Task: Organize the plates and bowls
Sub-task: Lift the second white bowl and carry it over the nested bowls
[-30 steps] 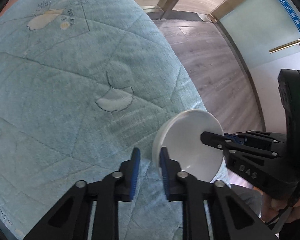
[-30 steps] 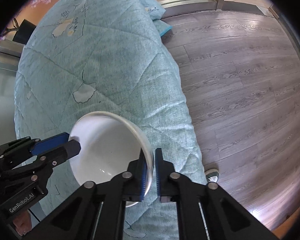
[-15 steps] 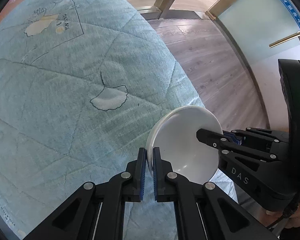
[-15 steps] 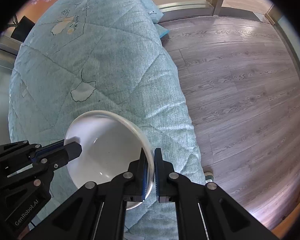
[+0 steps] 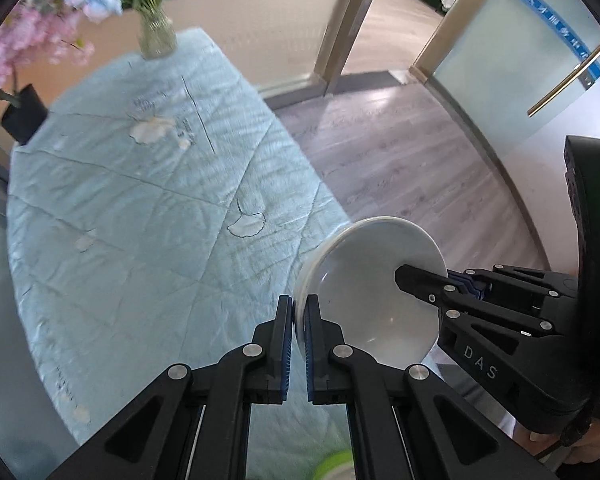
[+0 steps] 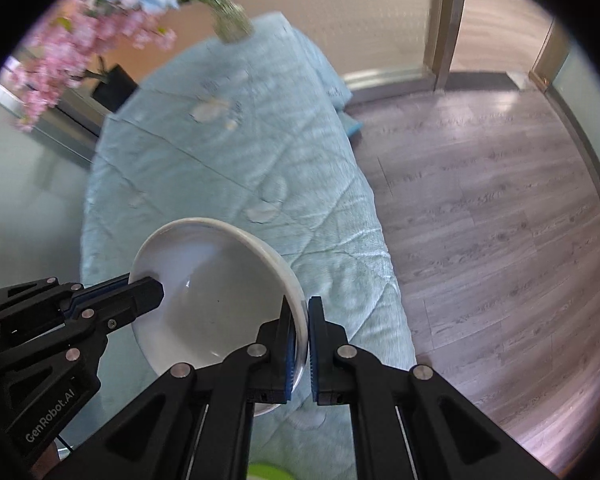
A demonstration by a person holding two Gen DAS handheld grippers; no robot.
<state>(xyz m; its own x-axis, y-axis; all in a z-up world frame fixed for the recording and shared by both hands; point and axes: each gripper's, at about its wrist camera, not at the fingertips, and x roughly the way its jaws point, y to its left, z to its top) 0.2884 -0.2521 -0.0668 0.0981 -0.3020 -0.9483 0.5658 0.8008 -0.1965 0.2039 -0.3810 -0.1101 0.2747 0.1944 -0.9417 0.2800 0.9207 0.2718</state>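
A bowl hangs above the counter's near edge; a vase stands at the counter's far end.

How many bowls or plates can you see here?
1: a white bowl held above the blue-covered table's near edge, left gripper and right gripper pinching opposite rims. A green sliver below may be another dish.

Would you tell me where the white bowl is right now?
The white bowl is held above the blue quilted cloth, near its floor-side edge, pinched at opposite rims by the left tongs and right tongs.
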